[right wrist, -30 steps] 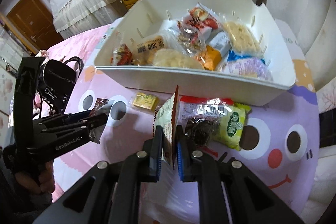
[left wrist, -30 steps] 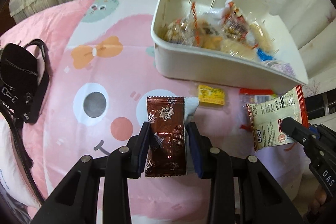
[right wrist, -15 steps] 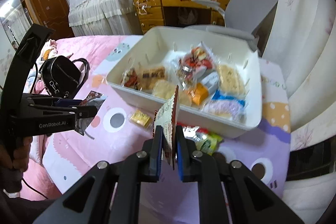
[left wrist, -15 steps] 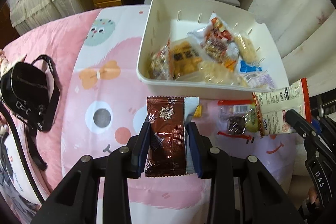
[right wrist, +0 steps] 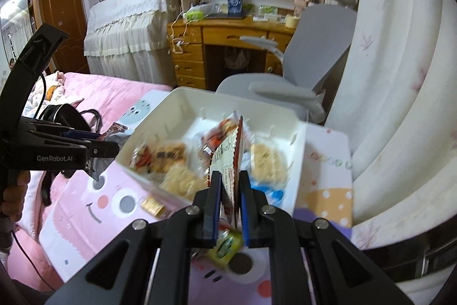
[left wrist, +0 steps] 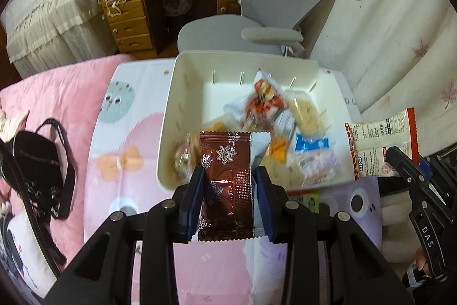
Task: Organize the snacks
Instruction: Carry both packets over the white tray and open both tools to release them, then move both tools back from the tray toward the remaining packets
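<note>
You are gripping a brown snowflake packet (left wrist: 225, 179) in the left gripper (left wrist: 230, 200) and a cream snack packet (right wrist: 230, 159) in the right gripper (right wrist: 230, 206), both poised over the white bin (left wrist: 168, 133) for dropping in.

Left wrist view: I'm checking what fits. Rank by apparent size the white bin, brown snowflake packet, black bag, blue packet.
1. white bin
2. black bag
3. brown snowflake packet, inflated by nearness to the camera
4. blue packet

Black left hand-held gripper (left wrist: 230, 200), blue finger pads (left wrist: 197, 197), silver screws, black right hand-held gripper (right wrist: 230, 207), white lettering
</note>
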